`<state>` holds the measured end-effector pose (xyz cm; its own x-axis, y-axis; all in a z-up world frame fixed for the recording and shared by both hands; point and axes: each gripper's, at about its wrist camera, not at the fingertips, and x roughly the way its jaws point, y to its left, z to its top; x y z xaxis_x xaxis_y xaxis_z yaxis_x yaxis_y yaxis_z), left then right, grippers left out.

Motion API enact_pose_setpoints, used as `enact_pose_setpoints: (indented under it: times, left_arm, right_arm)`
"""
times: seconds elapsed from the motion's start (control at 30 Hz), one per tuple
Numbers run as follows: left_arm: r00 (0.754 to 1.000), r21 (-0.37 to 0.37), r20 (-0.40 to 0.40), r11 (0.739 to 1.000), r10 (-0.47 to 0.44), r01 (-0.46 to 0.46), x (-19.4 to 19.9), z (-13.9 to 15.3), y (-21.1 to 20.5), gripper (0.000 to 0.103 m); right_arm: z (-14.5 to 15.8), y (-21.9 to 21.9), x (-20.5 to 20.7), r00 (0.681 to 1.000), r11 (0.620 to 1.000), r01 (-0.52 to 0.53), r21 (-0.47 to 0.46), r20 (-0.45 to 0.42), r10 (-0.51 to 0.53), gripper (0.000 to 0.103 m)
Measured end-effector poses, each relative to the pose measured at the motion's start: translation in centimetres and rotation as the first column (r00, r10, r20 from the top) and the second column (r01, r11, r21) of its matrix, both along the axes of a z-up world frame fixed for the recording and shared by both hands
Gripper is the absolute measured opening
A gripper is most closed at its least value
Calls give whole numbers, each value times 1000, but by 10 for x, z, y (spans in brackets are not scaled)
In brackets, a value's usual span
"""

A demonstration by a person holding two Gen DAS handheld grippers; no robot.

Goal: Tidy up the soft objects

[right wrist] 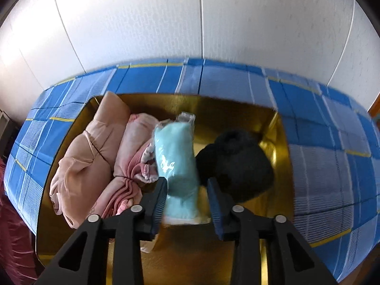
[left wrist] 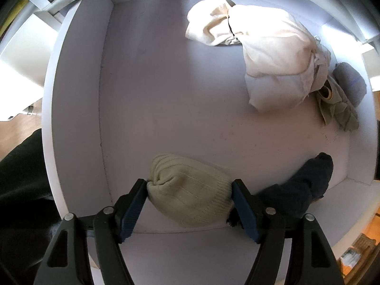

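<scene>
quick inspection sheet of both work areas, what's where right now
surface: white drawer; gold tray on blue checked cloth
job's things: beige knit hat, cream garment, navy sock in drawer; aqua packet, pink clothes, black knit in tray
clutter: nothing seen
grippers: left hand-held gripper clamps the hat; right hand-held gripper straddles the packet, one pad clear
cables: nothing seen
surroundings: white wall panels

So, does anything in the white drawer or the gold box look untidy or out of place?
In the white drawer, the cream garment lies crumpled, not folded, and an olive cloth is bunched against a grey roll. In the gold box, the wrapped turquoise item leans tilted between the pink clothes and the black knit.
</scene>
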<state>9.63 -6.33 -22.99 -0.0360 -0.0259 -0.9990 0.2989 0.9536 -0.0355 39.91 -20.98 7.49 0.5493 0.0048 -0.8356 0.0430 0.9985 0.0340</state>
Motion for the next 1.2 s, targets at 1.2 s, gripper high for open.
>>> enact_pose_setpoints:
  times: [1.2]
  left_arm:
    - [999, 2, -7, 999, 50, -50, 4, 4, 3, 74]
  right_arm:
    - [-23, -17, -243, 878, 879, -475, -35, 48, 477, 40]
